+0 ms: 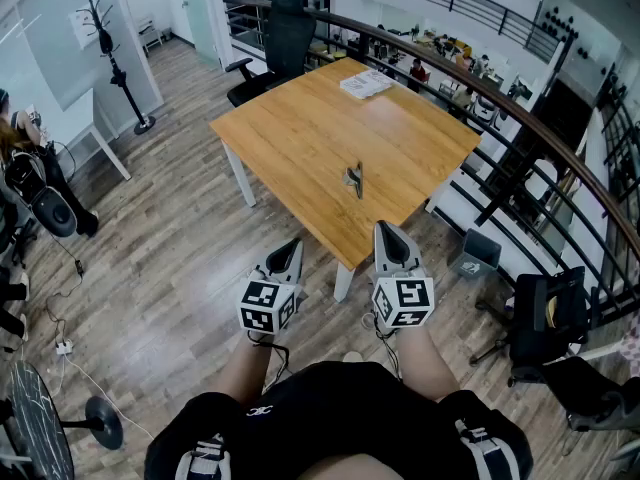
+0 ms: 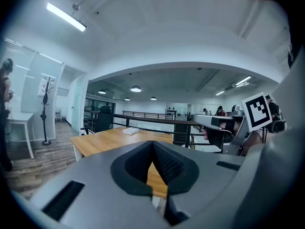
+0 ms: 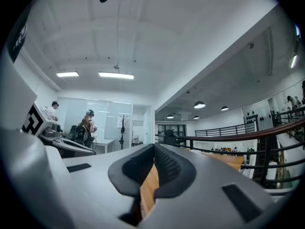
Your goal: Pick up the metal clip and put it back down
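"While I stand at the near corner of the table [image 1: 300, 118], both my claws hang just short of its edge, over the wooden floor [image 1: 170, 258]."

"Are they holding anything?"

"No. My left claw [image 1: 288, 251] has its jaws pressed together at the tips, with nothing between the pads. My right claw [image 1: 390, 236] is the same: tips meeting, empty. Looking along each one, I see only a strip of table top below the closed pads."

"So where is the metal clip?"

"The metal clip [image 1: 355, 179] lies on the table top, toward the near corner, ahead of both claws and touching neither. It is small and dark, lying lengthwise away from me, nearer my right claw than my left."

"Anything else on the table?"

"A stack of papers [image 1: 365, 83] at the far edge, well apart from the clip."

"Any containers about?"

"One grey bin [image 1: 472, 253] on the floor, just beside the table's right side and near the railing [image 1: 520, 118]. It is too small from up here for me to tell what is in it."

"And around the table?"

"An office chair [image 1: 285, 38] is at the far left corner, and a coat stand [image 1: 112, 58] is off to the left by the glass wall."
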`<state>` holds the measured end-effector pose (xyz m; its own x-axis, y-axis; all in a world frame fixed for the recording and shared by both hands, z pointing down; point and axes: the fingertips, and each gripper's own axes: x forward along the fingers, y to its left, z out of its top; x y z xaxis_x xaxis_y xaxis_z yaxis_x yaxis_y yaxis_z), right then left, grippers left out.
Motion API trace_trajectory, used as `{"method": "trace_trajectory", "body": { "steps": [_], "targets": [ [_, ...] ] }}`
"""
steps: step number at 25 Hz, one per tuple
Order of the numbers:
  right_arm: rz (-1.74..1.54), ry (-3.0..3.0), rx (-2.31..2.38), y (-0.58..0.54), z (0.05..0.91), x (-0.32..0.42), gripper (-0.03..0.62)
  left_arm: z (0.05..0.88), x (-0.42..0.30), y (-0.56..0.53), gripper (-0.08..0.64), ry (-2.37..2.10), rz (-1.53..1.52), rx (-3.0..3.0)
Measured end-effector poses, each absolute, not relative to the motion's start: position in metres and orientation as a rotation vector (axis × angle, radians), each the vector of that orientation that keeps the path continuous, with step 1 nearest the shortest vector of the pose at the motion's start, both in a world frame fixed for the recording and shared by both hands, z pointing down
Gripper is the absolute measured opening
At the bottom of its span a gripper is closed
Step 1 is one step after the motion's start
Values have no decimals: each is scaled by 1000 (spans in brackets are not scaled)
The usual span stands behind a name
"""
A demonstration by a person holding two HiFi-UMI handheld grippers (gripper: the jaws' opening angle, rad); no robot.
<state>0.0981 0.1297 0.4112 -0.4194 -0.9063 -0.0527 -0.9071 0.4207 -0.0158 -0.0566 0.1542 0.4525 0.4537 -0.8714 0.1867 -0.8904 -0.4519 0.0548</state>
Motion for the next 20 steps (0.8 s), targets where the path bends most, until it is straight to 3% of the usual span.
{"method": "trace_trajectory", "body": {
  "steps": [20],
  "targets": [
    [24,2574,-1667,187,419,72,15,462,-76,203,11,-1512,196,2585]
  ]
}}
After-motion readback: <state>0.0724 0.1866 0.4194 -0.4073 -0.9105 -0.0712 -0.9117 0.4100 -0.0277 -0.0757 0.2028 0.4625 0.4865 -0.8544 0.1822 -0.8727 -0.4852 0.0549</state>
